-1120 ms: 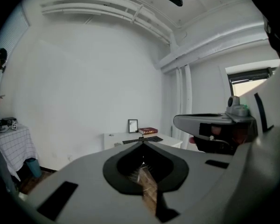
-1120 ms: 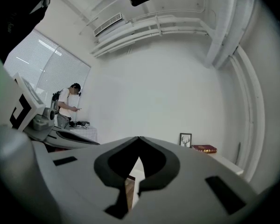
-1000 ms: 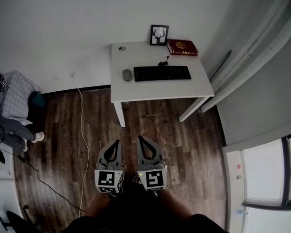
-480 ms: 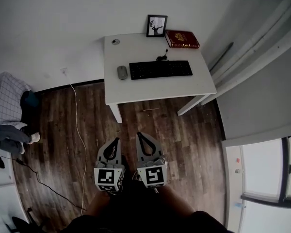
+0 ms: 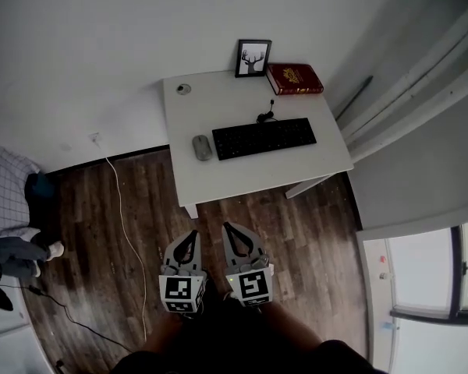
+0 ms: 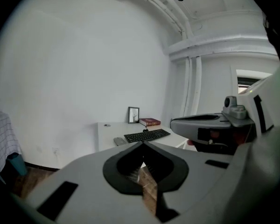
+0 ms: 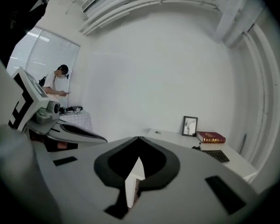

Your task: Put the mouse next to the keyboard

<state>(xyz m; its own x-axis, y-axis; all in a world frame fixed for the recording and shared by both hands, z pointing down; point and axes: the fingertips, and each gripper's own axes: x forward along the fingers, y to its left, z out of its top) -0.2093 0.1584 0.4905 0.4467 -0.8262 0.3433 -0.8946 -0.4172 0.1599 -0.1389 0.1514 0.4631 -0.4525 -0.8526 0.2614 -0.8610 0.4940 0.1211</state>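
Honestly, the main thing I'd worry about is the white table [image 5: 218,107] itself, because the mouse [image 5: 202,147] sits near its left edge, just beside the left end of the keyboard [image 5: 264,138], with not much bare top left to spare on that side. From where things lie, it looks next to the keyboard already, so any extra fiddling is more likely to hurt than help. The left gripper [image 5: 192,234] and right gripper [image 5: 226,226] are both low over the wood floor, well apart from the table's front edge, and both have their jaws pressed together with nothing in them. If either one goes in closed like that, I reckon it would just poke the mouse and slide it toward the left edge, or shove the keyboard askew. The keyboard's dark cable [image 5: 267,116] curls off its back edge too, so a bump there could drag it. A white cable [image 5: 127,232] also runs along the floor off to the left, which seems easy to snag a foot on. As for writing: the red book [image 5: 294,78] at the back right corner has gold print, too small to read, and the picture frame [image 5: 253,58] beside it shows an antlered animal, no words. I can't see a brand on the mouse or keyboard.
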